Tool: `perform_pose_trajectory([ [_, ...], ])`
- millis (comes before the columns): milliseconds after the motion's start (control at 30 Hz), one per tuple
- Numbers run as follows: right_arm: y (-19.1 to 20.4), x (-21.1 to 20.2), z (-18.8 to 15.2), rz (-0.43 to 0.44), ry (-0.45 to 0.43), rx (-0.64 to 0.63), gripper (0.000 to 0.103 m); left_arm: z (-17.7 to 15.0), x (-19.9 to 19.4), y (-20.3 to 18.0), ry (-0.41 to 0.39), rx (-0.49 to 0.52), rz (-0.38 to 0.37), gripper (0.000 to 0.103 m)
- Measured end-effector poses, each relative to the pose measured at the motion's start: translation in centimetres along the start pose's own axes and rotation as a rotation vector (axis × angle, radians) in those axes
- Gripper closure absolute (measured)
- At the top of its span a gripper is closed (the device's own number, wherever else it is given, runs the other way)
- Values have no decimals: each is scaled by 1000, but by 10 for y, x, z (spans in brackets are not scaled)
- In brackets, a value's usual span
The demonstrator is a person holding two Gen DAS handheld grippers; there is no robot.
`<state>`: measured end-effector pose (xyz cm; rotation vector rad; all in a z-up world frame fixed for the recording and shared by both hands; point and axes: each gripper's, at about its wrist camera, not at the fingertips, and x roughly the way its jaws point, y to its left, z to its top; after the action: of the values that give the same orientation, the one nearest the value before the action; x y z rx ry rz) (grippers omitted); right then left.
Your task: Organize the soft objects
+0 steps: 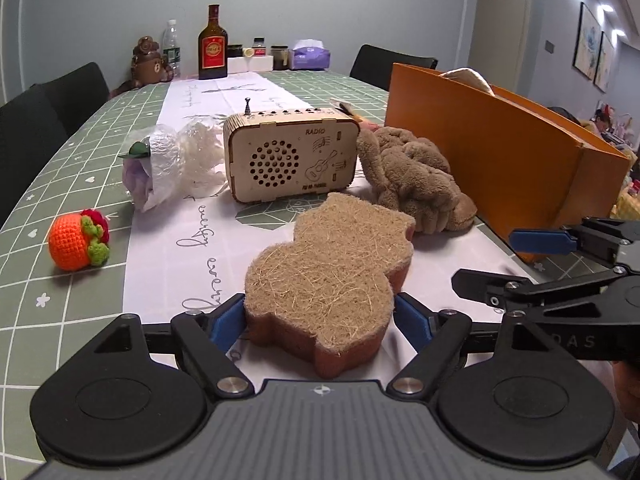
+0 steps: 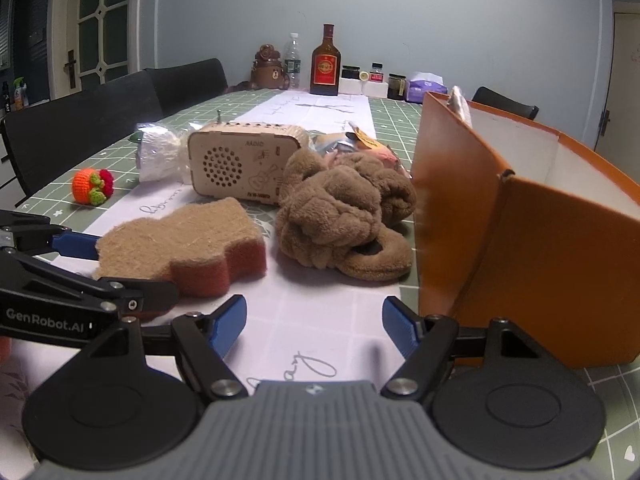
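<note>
1. Our left gripper [image 1: 320, 320] stands spread wide around the near end of the sponge [image 1: 332, 268]; the pads seem just at its sides, though contact is hard to judge.
2. Our right gripper [image 2: 314, 320] is open and empty over bare runner.
3. The orange box [image 2: 520, 232] walls the right edge; the brown plush [image 2: 340, 216] lies beside it.

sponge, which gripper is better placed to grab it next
Left. The left gripper is open with the sponge already between its blue fingers. The right gripper is open over bare table runner, with the sponge off to its left.
</note>
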<state>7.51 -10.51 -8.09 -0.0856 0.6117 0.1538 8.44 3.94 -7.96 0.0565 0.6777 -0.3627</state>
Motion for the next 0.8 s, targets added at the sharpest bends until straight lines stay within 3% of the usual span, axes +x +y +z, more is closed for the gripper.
perform_pose_trajectory([
  [133,-2,2,-1,-4,6,-3,28,1,4,-5,9,-4,36,18],
  [267,2,1,-1,-12,4,-28,28,-1,1,-9,-3,-43,64,20],
  [600,15,-2,13,3,-54,-99,28,3,-23,0,-70,-148,162,21],
  [800,23,11,28,-41,-80,-152,29,13,-19,9,-46,-240,222,21],
])
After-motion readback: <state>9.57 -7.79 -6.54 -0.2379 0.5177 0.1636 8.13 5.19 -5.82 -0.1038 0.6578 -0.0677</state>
